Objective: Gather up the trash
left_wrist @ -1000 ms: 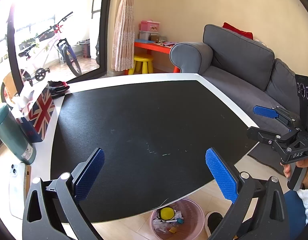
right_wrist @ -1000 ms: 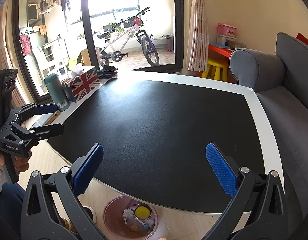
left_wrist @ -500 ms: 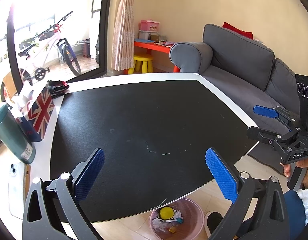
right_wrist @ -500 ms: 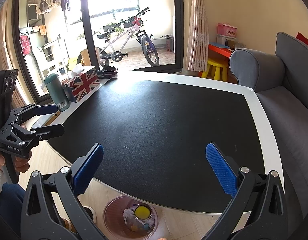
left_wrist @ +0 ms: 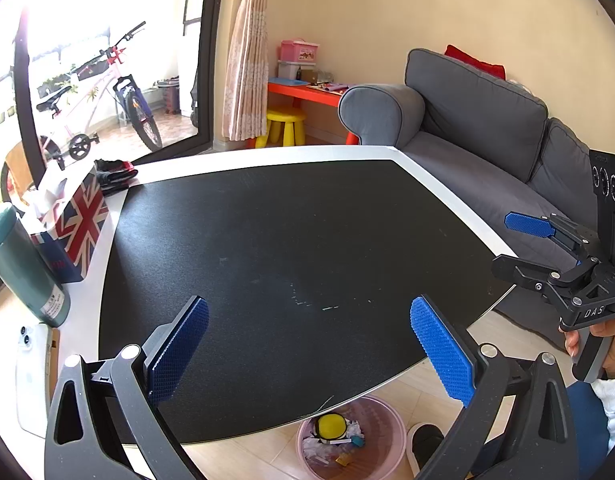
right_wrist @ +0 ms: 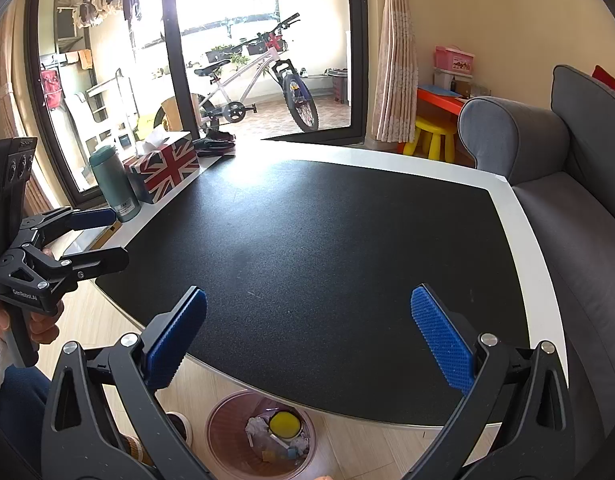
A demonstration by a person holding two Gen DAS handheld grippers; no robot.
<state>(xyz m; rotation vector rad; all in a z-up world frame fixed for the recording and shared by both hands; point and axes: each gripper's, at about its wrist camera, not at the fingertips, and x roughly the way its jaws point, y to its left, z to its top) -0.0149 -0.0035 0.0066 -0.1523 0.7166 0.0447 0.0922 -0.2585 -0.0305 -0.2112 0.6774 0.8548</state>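
No visible change vs the earlier frames: both views match, nothing has moved. Left gripper (left_wrist: 307, 350) fingers wide apart, empty, hovering over the near edge of the desk (left_wrist: 267, 240). Right gripper (right_wrist: 309, 338) same: fingers spread, holding nothing. Black desk mat (right_wrist: 327, 248) bare. Trash sits in the pink bin (left_wrist: 381, 432) on the floor under the near desk edge, yellow round item (left_wrist: 330, 426) on top. Union Jack tissue box (left_wrist: 77, 228), green bottle (left_wrist: 23, 272) and a phone (left_wrist: 29, 380) along the desk's left side.
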